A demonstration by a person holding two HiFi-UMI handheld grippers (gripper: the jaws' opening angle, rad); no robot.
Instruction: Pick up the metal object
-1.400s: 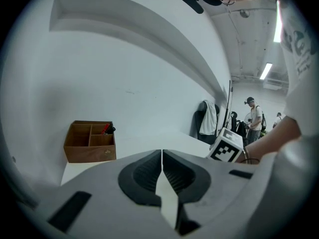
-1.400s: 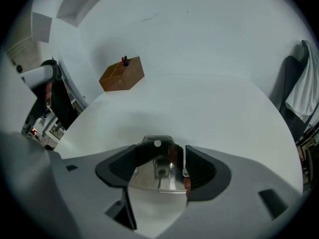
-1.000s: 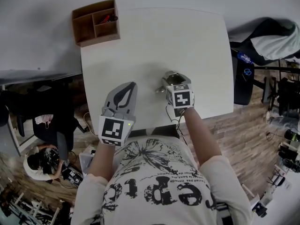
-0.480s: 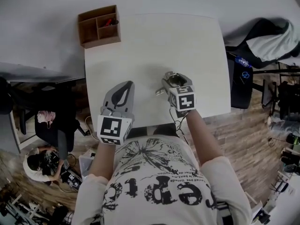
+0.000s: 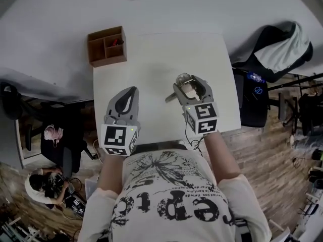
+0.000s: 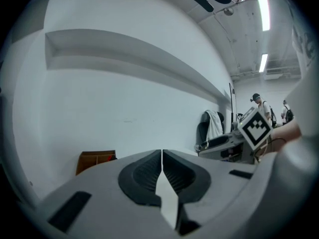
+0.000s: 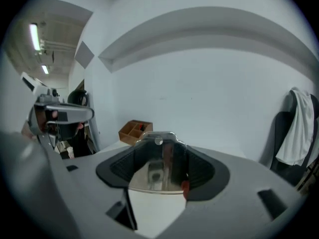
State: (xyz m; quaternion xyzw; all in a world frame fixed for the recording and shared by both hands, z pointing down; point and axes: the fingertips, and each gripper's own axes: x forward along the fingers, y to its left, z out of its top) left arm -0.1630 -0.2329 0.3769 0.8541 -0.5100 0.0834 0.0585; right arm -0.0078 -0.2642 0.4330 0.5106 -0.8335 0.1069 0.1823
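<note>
A shiny metal object (image 7: 159,164) with a small hole near its top sits clamped between the jaws of my right gripper (image 5: 185,83), raised above the white table (image 5: 151,59); in the head view the metal object (image 5: 180,87) shows between the fingers, with a thin part sticking out to the left. My left gripper (image 5: 127,96) hovers over the table's near left part, jaws pressed together with nothing between them. In the left gripper view the two pads (image 6: 149,176) meet along a closed seam.
A brown wooden compartment box (image 5: 106,46) holding something red stands at the table's far left corner. A dark chair with a pale cloth (image 5: 275,47) is to the right of the table. Another person (image 5: 43,183) crouches on the floor at lower left.
Both grippers have risen away from the table, which looks smaller now. The right gripper has kept the metal object clamped while lifting; the left has stayed shut.
</note>
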